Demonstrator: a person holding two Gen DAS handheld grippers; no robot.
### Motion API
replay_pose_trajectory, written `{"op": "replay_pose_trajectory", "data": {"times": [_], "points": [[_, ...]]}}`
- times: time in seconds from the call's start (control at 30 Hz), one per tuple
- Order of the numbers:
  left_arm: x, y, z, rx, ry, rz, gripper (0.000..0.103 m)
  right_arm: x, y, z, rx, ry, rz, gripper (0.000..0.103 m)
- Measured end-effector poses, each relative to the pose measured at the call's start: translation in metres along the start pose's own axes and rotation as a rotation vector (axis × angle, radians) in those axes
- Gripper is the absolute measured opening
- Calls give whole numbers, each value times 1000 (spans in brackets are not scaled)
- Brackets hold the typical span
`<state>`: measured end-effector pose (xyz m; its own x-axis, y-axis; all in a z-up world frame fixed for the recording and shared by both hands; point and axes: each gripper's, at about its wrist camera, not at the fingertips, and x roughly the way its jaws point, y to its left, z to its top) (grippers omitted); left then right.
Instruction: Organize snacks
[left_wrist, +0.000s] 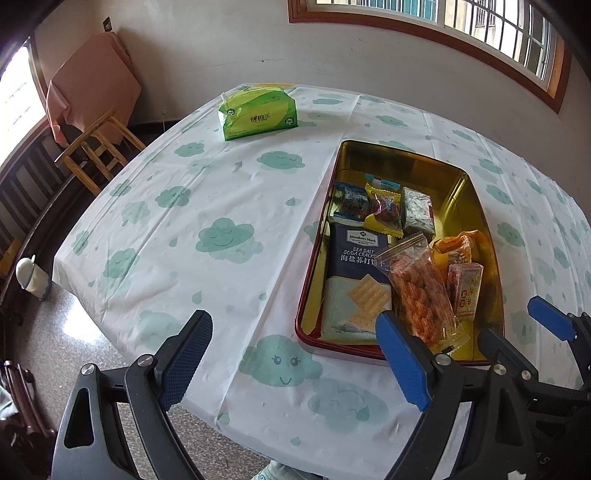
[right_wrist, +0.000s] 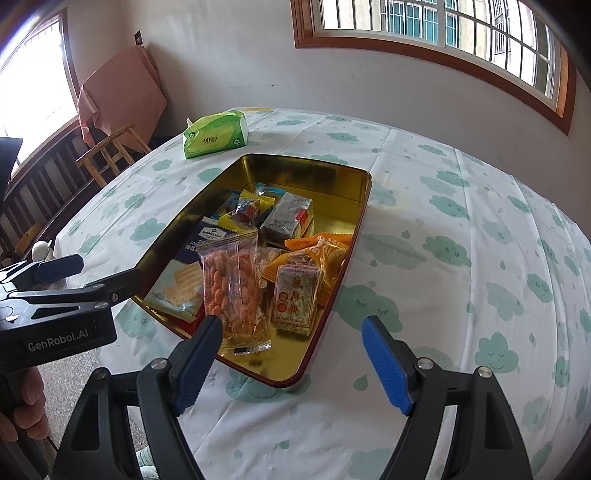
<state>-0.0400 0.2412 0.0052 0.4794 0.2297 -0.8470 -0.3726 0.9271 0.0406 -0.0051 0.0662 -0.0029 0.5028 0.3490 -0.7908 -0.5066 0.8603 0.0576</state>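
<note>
A gold tin tray with a red rim (left_wrist: 476, 206) (right_wrist: 325, 173) sits on the table and holds several snacks: a navy soda cracker pack (left_wrist: 354, 258) (right_wrist: 207, 236), a clear bag of orange snacks (left_wrist: 421, 295) (right_wrist: 231, 291), a pink box (left_wrist: 464, 291) (right_wrist: 297, 299), an orange packet (left_wrist: 456, 247) (right_wrist: 317, 251), and small packets at the far end (left_wrist: 384, 206) (right_wrist: 258, 210). My left gripper (left_wrist: 295, 358) is open and empty over the table's near edge, left of the tray. My right gripper (right_wrist: 291, 362) is open and empty above the tray's near corner. The left gripper also shows in the right wrist view (right_wrist: 92, 275).
A green tissue pack (left_wrist: 256, 112) (right_wrist: 216, 134) lies at the far side of the table, on the cloud-print cloth (left_wrist: 207, 206) (right_wrist: 461, 258). A wooden stool (left_wrist: 96, 147) (right_wrist: 110, 147) stands off the far left corner. A white bin (left_wrist: 31, 277) is on the floor.
</note>
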Motion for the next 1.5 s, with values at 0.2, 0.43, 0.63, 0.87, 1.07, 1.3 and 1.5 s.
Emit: {"op": "replay_pose_trajectory", "data": {"times": [0.2,0.43,0.63,0.87,1.07,1.3,1.5], "points": [[-1,-2,-1,3,0,2,88,1,0,-1,-2,4,-2,80],[-2,-4,-2,4,-1,4,88,3,1,-2,-5,15,1,80],[-2,-8,0,16,2,5,88,5,2,-2,-5,22,7,80],[-2,-12,2,36,-3,10,88,6,0,-2,-2,27,3,80],[-1,-14,3,44,-5,10,88,6,-3,-3,2,30,3,80],[-1,-17,2,55,-1,5,88,7,-5,-4,6,38,3,80],[0,-17,2,55,-1,-9,88,7,-5,-4,7,39,2,80]]}}
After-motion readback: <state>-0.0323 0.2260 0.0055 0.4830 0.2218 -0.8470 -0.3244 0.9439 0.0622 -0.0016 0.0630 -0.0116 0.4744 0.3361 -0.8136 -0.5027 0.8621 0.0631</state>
